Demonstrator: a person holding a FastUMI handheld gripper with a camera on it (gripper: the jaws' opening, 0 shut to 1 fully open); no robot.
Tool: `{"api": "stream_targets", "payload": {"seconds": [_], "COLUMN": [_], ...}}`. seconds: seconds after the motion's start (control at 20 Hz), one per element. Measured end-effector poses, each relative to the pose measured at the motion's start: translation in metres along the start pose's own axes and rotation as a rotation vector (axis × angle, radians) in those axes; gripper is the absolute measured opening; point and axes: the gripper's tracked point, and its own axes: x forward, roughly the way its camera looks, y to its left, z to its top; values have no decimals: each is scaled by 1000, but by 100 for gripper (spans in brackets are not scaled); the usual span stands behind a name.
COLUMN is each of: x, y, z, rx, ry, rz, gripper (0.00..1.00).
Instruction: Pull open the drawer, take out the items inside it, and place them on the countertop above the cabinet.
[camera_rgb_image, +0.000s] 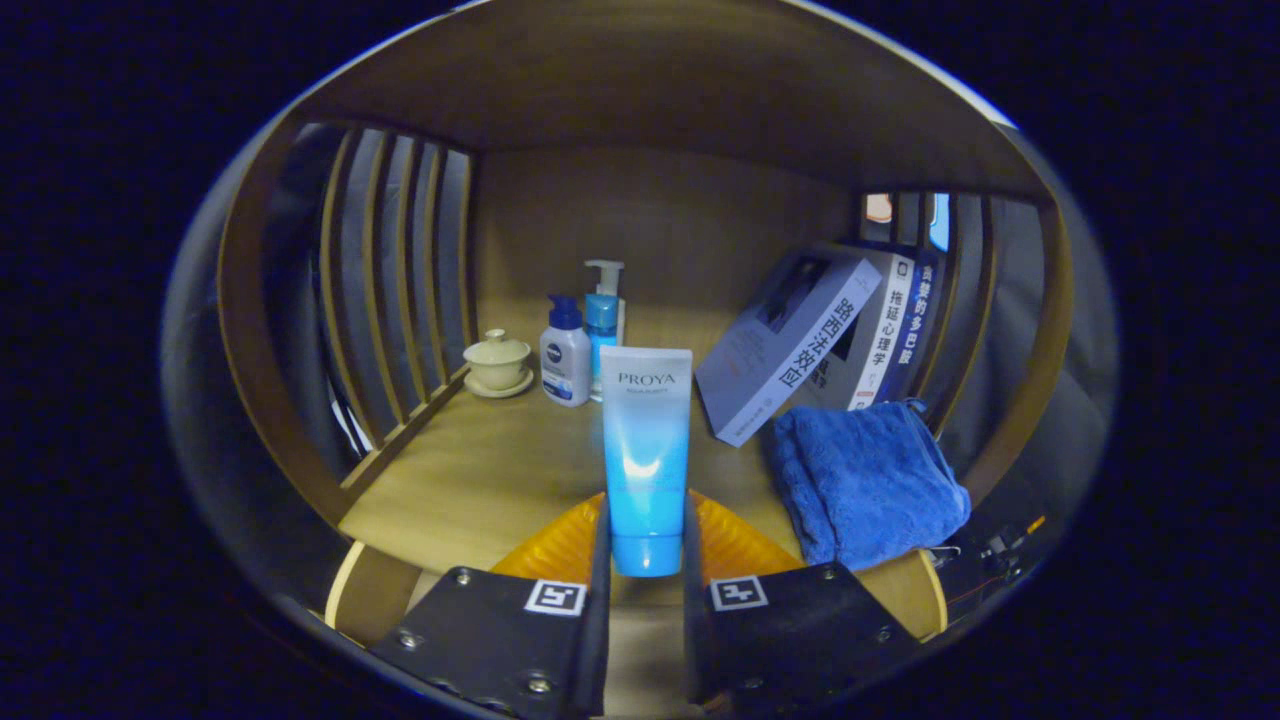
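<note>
Between the tongs (645, 560), clamped, stands the blue tube (645, 450)

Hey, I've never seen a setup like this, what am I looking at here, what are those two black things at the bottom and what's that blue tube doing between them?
This is the view from a fisheye camera riding on a handheld two-finger claw; a person carries it, there is no robot arm. The two black pieces are the claw's fingers, seen from behind. They are closed on a tube, which stands cap-down between them, so the tube is what is held.

Beyond it is a wooden shelf with slatted sides. On it, to the left, a small lidded cup on a saucer and two pump bottles. To the right, leaning books and a folded blue towel.
</note>
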Motion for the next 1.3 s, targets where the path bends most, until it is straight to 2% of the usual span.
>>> {"api": "stream_targets", "payload": {"seconds": [0.3,0.6,0.75,0.9,1.1,1.3], "x": [35,58,62,61,29,-41], "y": [0,-7,-6,-8,-13,-8], "z": [-5,-18,-20,-7,8,-2], "rx": [25,-2,40,82,105,61], "ry": [43,63,62,3,-61,-123], "rz": [-25,-76,-78,-84,-75,-21], "gripper": [31,31,31,40,42,41]}}
